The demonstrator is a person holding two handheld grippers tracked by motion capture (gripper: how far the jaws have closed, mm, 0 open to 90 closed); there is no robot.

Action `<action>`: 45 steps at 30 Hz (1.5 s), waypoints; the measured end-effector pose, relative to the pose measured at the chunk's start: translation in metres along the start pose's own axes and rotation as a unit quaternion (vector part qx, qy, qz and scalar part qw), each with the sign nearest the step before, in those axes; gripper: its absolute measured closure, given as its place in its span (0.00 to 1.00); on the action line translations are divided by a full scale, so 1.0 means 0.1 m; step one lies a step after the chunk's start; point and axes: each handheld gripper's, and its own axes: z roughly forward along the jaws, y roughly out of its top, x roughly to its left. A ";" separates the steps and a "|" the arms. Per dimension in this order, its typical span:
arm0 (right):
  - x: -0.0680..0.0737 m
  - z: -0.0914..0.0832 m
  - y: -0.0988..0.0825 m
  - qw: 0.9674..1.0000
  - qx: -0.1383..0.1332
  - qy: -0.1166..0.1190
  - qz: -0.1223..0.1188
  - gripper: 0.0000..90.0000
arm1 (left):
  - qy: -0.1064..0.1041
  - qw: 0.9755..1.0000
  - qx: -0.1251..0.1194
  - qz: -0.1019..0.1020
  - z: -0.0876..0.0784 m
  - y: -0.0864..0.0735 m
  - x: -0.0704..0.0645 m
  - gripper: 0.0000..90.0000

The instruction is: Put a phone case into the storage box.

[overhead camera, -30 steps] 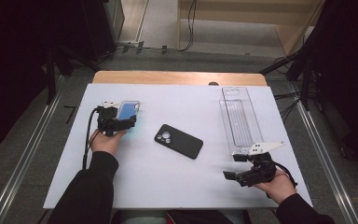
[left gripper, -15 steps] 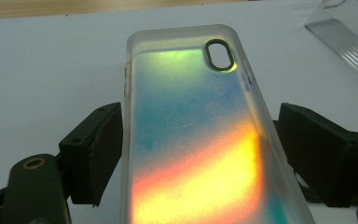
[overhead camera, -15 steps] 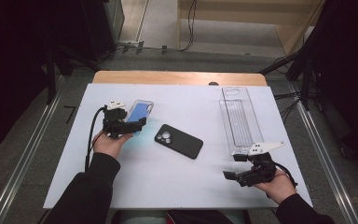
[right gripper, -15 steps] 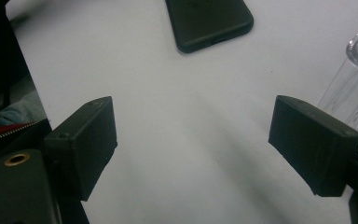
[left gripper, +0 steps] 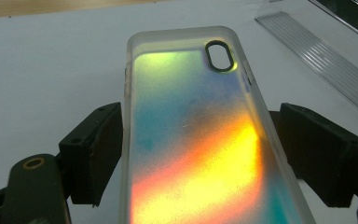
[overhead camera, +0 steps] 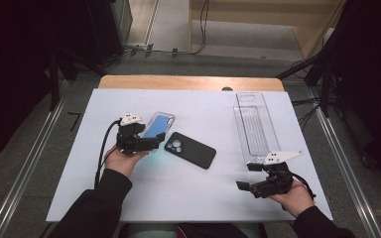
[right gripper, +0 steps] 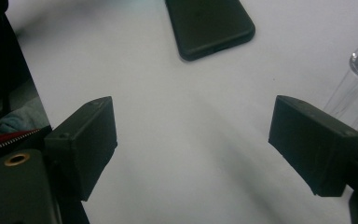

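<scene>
Translucent phone case [left gripper: 196, 140], frosted at the rim, with an oval camera cutout near the far end; inside face shimmering green, blue, orange and yellow in the left gripper view, plain blue from the high view [overhead camera: 157, 126]. Held tilted, raised off the counter, far end pointing away from the person.

White counter [overhead camera: 188, 198], rectangular, with a strip of bare wood along its far edge. Around it, grey floor, metal rails on both sides, dark stands and loose cables beyond. On the counter, a black phone [overhead camera: 190, 149] lying face down near the middle, camera end toward the case. Farther right, a long clear plastic tray [overhead camera: 254, 126] with a ribbed floor, running away from the person.

Left tool [overhead camera: 151, 140] clamped on the phone case: case lying lengthwise between the two black jaws, each long edge pressed by a jaw, near end passing back toward the hand. Case just beside the black phone, to its left, slightly overlapping its near corner as seen from above; whether touching, cannot tell.

Right tool [overhead camera: 248, 186] low over the counter's near right corner, well apart from the case, just before the near end of the tray. Jaws wide apart, bare white counter between them, the black phone [right gripper: 209, 25] ahead in the right gripper view.
</scene>
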 end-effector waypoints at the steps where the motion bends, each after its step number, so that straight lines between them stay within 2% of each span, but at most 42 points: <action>1: 0.01 0.01 0.00 1.000 -0.001 0.002 -0.001 0.15 | -0.005 1.000 0.003 0.000 0.00 -0.02 -0.02 0.19; 8: 0.04 0.01 0.04 1.000 -0.005 0.002 -0.001 0.15 | -0.025 1.000 0.001 0.003 -0.01 -0.11 -0.15 0.19; 12: 0.08 0.00 0.07 1.000 -0.005 -0.007 -0.008 0.15 | -0.031 1.000 0.000 0.001 0.01 -0.19 -0.20 0.19; 16: 0.13 0.01 0.12 1.000 -0.005 -0.002 0.007 0.15 | -0.036 0.999 0.000 0.008 0.01 -0.24 -0.26 0.19; 24: 0.22 0.01 0.25 0.999 -0.031 -0.003 0.030 0.15 | -0.028 0.999 -0.023 0.011 -0.06 -0.31 -0.39 0.19; 29: 0.26 0.05 0.32 0.999 -0.028 -0.003 0.038 0.15 | -0.021 0.999 -0.038 0.015 -0.07 -0.37 -0.49 0.19; 33: 0.29 0.10 0.38 0.999 -0.027 -0.001 0.045 0.15 | -0.008 0.998 -0.050 0.031 -0.05 -0.44 -0.57 0.19; 36: 0.30 0.14 0.43 0.998 -0.027 -0.003 0.050 0.15 | -0.009 0.998 -0.058 0.023 -0.02 -0.48 -0.61 0.19; 42: 0.33 0.21 0.54 0.998 -0.033 -0.001 0.061 0.15 | -0.004 0.997 -0.069 0.024 0.01 -0.51 -0.66 0.19; 45: 0.33 0.24 0.58 0.996 -0.037 0.006 0.076 0.15 | -0.003 0.997 -0.071 0.019 0.02 -0.53 -0.67 0.19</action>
